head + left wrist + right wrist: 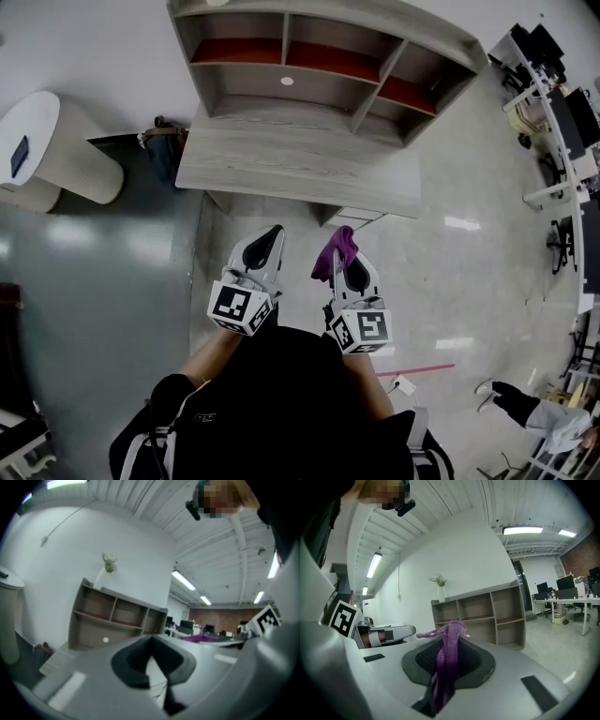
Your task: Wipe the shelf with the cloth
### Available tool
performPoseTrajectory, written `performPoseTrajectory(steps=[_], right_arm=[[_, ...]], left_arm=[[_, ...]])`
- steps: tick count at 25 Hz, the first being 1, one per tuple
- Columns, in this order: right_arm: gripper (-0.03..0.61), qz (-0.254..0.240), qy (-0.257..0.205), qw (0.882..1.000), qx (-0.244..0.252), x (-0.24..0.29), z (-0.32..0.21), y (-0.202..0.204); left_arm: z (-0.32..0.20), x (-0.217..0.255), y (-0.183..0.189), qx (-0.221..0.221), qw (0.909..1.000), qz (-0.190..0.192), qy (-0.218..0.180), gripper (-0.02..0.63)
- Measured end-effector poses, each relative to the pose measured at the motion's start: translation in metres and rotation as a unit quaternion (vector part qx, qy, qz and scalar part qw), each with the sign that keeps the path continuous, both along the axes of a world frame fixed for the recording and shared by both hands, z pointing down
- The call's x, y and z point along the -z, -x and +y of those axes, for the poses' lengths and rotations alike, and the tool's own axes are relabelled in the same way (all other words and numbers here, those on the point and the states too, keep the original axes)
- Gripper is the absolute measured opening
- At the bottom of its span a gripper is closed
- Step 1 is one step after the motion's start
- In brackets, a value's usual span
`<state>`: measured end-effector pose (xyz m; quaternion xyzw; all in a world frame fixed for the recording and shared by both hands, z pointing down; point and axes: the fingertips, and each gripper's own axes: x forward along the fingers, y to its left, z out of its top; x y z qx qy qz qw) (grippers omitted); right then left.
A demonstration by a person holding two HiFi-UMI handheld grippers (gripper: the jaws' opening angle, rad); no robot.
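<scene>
Head view looks down over both grippers held out above the grey floor, with the wooden shelf unit point(309, 66) up at 12 o'clock and its grey counter point(300, 164) sticking out toward the person. The purple cloth point(335, 253) isn't near the shelf, it's bunched at the tip of the right gripper point(351, 262), sticking out toward 11 o'clock.

Right gripper view makes it clear: the right gripper point(450, 641) has its fingers clamped on the cloth point(448, 667), which runs up between the black pads and flops over at the top. The shelf unit point(487, 616) sits well beyond it, with a small plant in a vase point(439, 581) on top.

Left gripper point(270, 236) sits just beside the right one, at its 9 o'clock. In the left gripper view the left gripper point(151, 641) has its fingers closed tip to tip with nothing between them.

Other stuff: a white round table point(47, 150) at 10 o'clock, and office desks with monitors point(562, 122) at 2 o'clock.
</scene>
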<state>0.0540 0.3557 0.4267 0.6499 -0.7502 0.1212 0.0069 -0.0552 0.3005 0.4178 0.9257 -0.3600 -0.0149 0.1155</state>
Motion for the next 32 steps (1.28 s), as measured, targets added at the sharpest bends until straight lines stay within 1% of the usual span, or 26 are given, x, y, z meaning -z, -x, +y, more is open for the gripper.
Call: performPoseTrajectory(steps=[6, 12, 18, 23, 32], right_arm=[[0.049, -0.001, -0.001, 1.0, -0.024, 0.002, -0.07, 0.006], [0.05, -0.001, 0.0, 0.999, -0.044, 0.006, -0.116, 0.013], [0.049, 0.002, 0.003, 0.999, -0.052, 0.006, -0.137, 0.011], [0.051, 0.008, -0.003, 0.998, -0.065, 0.009, -0.157, 0.001], [0.051, 0.01, -0.013, 0.998, -0.066, 0.007, -0.211, -0.036]], left_arm=[[-0.064, 0.005, 0.004, -0.028, 0.9996, 0.002, -0.003, 0.005], [-0.115, 0.013, 0.012, -0.045, 0.9989, 0.002, -0.012, 0.005], [-0.135, 0.016, 0.015, -0.045, 0.9988, 0.014, -0.01, 0.005], [-0.151, 0.013, 0.012, -0.047, 0.9987, 0.019, -0.003, 0.005], [-0.198, 0.009, -0.021, -0.043, 0.9989, 0.017, -0.011, 0.005]])
